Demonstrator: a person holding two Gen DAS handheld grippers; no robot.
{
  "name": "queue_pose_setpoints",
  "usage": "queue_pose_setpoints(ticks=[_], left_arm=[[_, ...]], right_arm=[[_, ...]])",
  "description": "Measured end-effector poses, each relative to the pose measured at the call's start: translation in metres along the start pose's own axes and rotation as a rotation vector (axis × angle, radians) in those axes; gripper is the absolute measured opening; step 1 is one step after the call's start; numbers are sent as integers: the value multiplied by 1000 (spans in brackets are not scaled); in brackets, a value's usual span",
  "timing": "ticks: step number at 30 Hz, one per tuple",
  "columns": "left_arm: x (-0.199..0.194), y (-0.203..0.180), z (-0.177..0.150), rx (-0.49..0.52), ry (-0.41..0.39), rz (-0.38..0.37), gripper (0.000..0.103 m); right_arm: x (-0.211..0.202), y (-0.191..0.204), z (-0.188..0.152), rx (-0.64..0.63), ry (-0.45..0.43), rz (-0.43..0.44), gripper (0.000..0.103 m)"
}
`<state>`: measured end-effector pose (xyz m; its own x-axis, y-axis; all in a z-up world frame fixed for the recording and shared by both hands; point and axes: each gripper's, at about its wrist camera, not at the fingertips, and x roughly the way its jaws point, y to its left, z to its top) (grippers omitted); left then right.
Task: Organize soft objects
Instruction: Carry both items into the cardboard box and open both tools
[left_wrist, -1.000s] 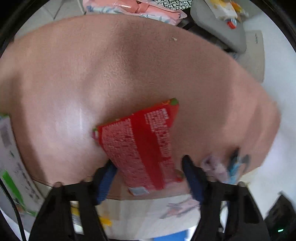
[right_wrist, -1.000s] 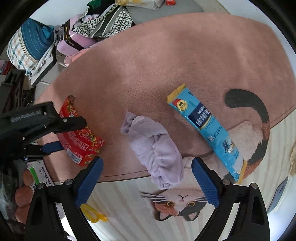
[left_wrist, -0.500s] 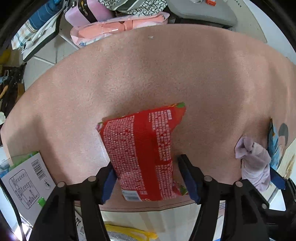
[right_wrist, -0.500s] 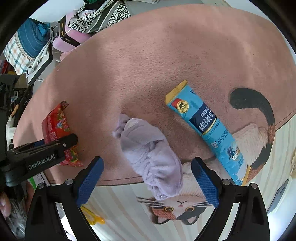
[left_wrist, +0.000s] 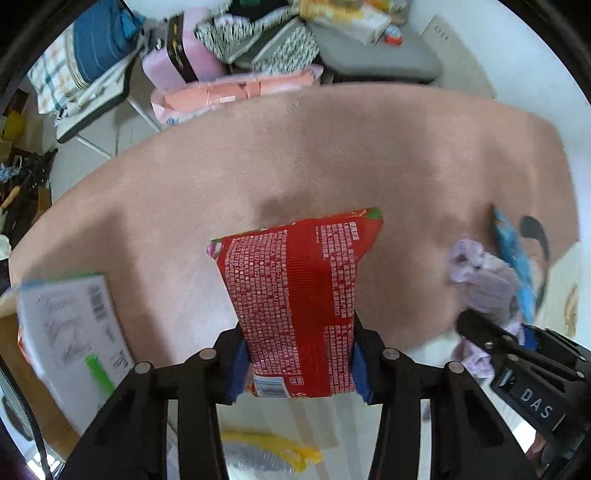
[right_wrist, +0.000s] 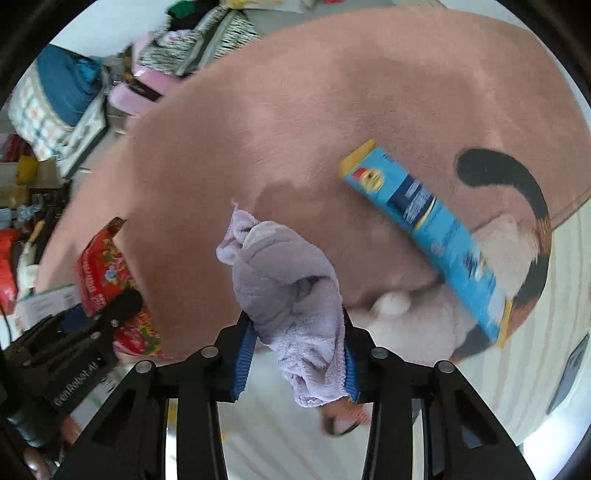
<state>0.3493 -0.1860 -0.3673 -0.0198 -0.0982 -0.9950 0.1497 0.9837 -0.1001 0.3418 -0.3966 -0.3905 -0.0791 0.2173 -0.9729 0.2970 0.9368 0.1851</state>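
Pinching a glossy red packet (left_wrist: 299, 306), left tongs (left_wrist: 298, 363) match right tongs (right_wrist: 295, 354) squeezing fluffy lilac cloth (right_wrist: 291, 299).

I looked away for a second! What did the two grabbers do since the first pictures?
Both closed. The left gripper squeezed its fingers onto the red snack bag and lifted it a little. The right gripper shut on the purple cloth and raised it off the pink rug. The blue packet stayed lying on the rug, and so did the white box at the left.
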Motion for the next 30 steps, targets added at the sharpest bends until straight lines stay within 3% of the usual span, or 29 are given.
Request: queue_pose_setpoints(ticks=[5,9,14,17,23,26,30], left_arm=[[-53,33,-59,-19,-62,-115,42],[-96,70,-96,-41,-131,-114,42],[-131,160,-136,-132,-167,-107,42],[-138,233,-159,-206,-177,-55,42],[-118,337,-184,-308,-114,35,42],[-100,366,-185,-328,-76,51,42],[-76,391,-180,-349,-24,19,42]], right_arm=[[-25,41,-56,-57,-24,92,42],[-42,90,-101,-101,-43,154,42],[-66,178,-162,-182,-70,246,42],[-68,239,-194,-253,-71,284,42],[-20,370,-239,-347,-6,313,42],[9,414,-248,-357,24,297,42],[48,438,-243,-347,50,258,42]])
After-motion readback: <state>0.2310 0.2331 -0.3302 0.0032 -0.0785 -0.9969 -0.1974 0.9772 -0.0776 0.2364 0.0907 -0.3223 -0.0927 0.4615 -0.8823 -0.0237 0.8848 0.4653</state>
